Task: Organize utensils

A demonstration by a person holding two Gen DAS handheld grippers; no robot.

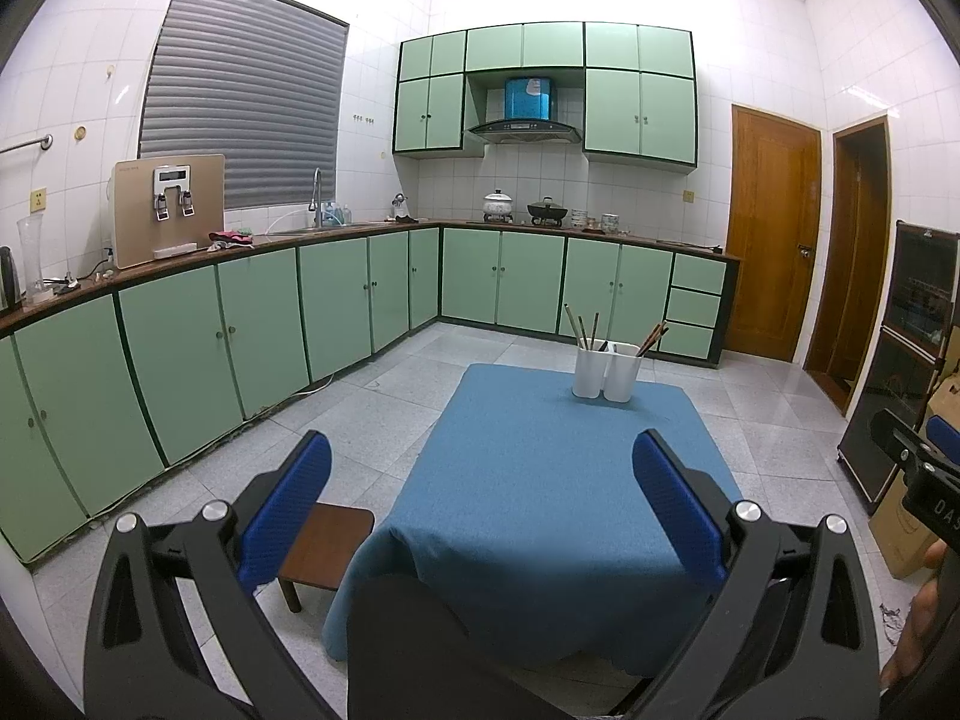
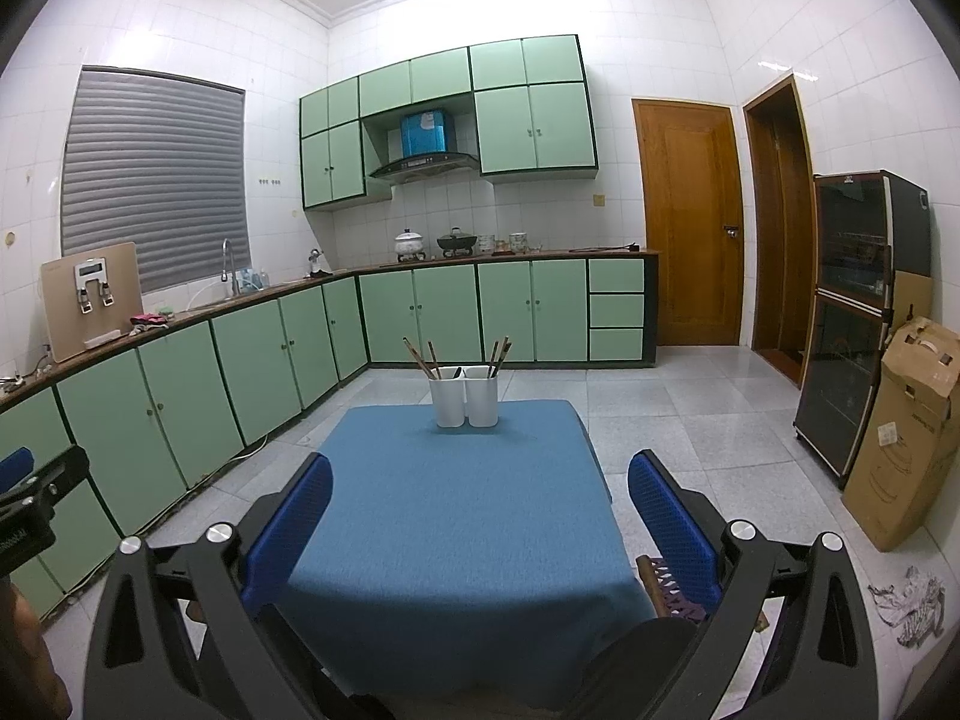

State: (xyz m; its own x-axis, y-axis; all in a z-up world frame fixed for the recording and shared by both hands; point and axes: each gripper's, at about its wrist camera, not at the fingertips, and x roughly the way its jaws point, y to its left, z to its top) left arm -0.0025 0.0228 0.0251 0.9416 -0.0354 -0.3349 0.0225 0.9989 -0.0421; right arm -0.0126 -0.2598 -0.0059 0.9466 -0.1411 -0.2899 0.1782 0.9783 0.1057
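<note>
Two white utensil holders stand side by side at the far end of a table under a blue cloth. Brown chopsticks lean out of the left holder, and more chopsticks out of the right one. My left gripper is open over the near end of the table, nothing between its blue pads. My right gripper is open too, likewise holding nothing. Both are well short of the holders.
A small wooden stool sits left of the table, a woven seat at its right. Green cabinets line the left and back walls. A dark cabinet and a cardboard box stand to the right. Grey tiled floor surrounds the table.
</note>
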